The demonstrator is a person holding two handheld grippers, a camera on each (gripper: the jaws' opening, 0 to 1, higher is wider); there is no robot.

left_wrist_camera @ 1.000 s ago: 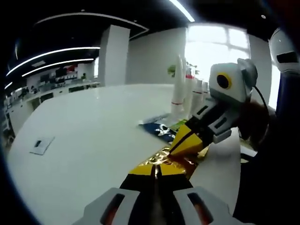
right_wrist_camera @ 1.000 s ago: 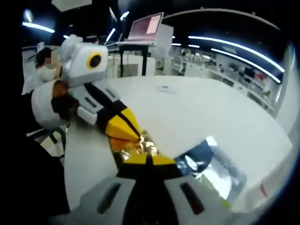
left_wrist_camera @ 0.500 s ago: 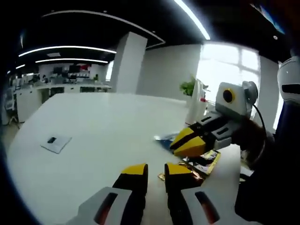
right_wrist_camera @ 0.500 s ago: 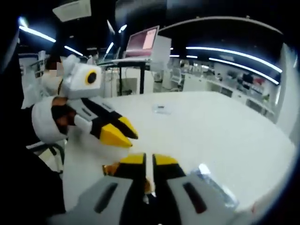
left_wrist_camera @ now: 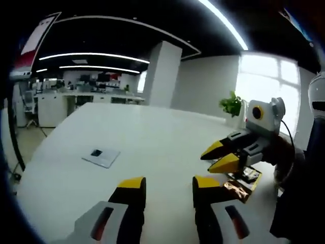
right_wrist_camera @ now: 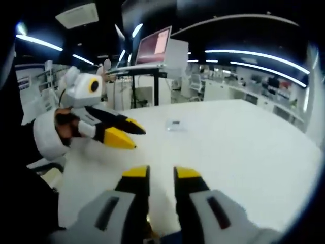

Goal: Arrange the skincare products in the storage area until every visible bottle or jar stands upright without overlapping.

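Note:
In the left gripper view my left gripper (left_wrist_camera: 169, 185) is open, its yellow tips well apart above the bare white table (left_wrist_camera: 152, 137), nothing between them. Just right of it a crumpled gold sachet (left_wrist_camera: 238, 186) lies flat on the table. My right gripper (left_wrist_camera: 219, 156) comes in from the right above that sachet, jaws parted and empty. In the right gripper view my right gripper (right_wrist_camera: 161, 174) is open over the table (right_wrist_camera: 244, 147). The left gripper (right_wrist_camera: 126, 134) reaches in from the left, held by a hand in a white sleeve (right_wrist_camera: 48, 134).
A small flat card (left_wrist_camera: 101, 156) lies on the table to the left, also seen as a card (right_wrist_camera: 175, 125) farther off. A laptop on a stand (right_wrist_camera: 155, 47) rises beyond the table's far edge. A green plant (left_wrist_camera: 232, 104) stands by the window.
Both grippers were shut on the gold sachet; they have let go, opened and drawn back. Both views have swung away, so the bottles and blue packet left the picture.

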